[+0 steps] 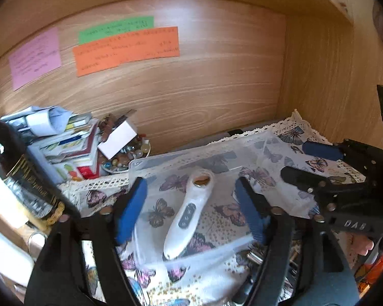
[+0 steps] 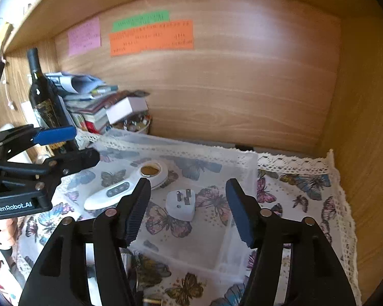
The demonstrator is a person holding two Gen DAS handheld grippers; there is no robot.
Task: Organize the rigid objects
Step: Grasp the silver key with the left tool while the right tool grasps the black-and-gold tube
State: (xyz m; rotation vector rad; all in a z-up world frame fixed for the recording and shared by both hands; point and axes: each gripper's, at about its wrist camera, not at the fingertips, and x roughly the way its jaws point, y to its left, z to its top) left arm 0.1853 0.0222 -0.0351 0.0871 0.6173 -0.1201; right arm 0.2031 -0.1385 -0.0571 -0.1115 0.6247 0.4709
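Observation:
A clear plastic box (image 1: 145,163) sits on a butterfly-print cloth inside a wooden shelf. A white handheld device (image 1: 189,211) with dark buttons lies in the box, between the blue pads of my open left gripper (image 1: 191,204). In the right wrist view the same device (image 2: 120,190) lies left in the box (image 2: 217,262), and a white plug adapter (image 2: 180,205) with metal prongs lies beside it. My right gripper (image 2: 189,201) is open and empty, just above the adapter. The left gripper (image 2: 71,148) shows at the left there; the right gripper (image 1: 303,163) shows at the right of the left wrist view.
A dark wine bottle (image 2: 42,94) stands at the left, next to a pile of papers and booklets (image 2: 89,97) and a bowl of beads (image 1: 126,158) under a white box. Sticky notes (image 2: 150,35) are on the back wall. Several metal bits (image 1: 255,255) lie near the front.

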